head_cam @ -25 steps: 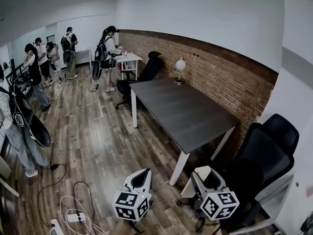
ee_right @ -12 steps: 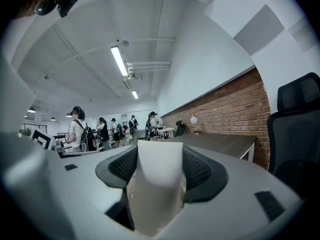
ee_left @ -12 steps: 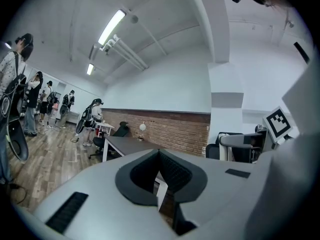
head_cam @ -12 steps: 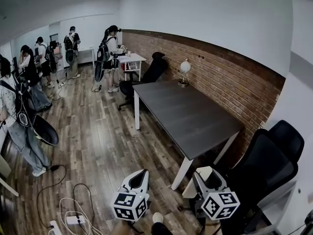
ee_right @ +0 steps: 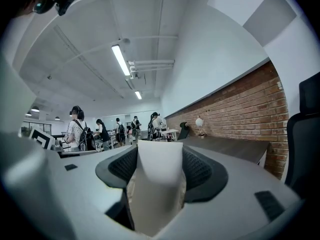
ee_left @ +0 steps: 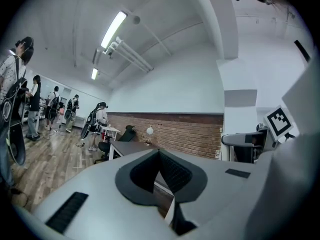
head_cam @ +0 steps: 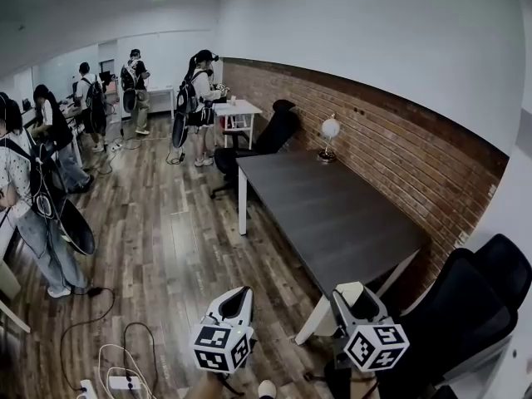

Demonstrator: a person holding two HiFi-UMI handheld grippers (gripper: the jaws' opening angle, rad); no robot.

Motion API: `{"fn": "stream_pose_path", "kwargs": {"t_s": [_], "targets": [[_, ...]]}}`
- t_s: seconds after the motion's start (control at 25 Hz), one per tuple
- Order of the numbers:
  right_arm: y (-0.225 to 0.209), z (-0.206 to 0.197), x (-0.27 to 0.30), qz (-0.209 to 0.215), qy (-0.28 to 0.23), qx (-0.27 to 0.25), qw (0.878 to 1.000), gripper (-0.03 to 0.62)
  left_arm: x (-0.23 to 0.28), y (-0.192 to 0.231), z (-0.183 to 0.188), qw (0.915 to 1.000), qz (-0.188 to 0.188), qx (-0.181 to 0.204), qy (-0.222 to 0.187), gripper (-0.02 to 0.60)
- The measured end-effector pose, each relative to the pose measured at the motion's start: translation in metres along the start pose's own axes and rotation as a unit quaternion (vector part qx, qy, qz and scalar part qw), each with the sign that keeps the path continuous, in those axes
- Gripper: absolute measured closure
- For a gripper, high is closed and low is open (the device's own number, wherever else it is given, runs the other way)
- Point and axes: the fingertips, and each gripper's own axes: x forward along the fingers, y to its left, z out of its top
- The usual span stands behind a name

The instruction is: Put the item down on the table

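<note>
My right gripper [head_cam: 352, 296] is shut on a pale cream packet [head_cam: 346, 288]; in the right gripper view the packet [ee_right: 157, 184] stands upright between the jaws of the right gripper [ee_right: 159, 151] and fills the gap. The left gripper [head_cam: 238, 301] hangs beside it with its jaws closed together and nothing between them, as the left gripper [ee_left: 160, 156] view also shows. Both are held low over the wooden floor, short of the near end of the long dark table [head_cam: 332, 214]. The table [ee_right: 235, 148] lies ahead and to the right.
A globe lamp [head_cam: 329, 129] stands at the table's far end by the brick wall. Black office chairs sit beyond the table [head_cam: 270, 135] and at my right [head_cam: 465, 314]. Several people stand at the left and back. Cables and a power strip [head_cam: 116, 376] lie on the floor.
The head view has shifted forward and up, so the table and chair sit further right and lower. Both grippers keep their places in the picture; the packet stays gripped.
</note>
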Motion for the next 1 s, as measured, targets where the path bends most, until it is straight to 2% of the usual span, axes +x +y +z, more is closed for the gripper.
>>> {"fn": "stream_pose_path", "kwargs": {"t_s": [0.56,1.0], "targets": [[-0.052,0.019,0.105,0.012,0.014,-0.004,1.0,0.298,0.104,0.025,0.018,0.9999,0.009,0.008,-0.012,0.565],[-0.084,0.025,0.17,0.025,0.015,0.003,1.0,0.298,0.163,0.039,0.02,0.9996,0.02,0.017,-0.013,0.565]]}}
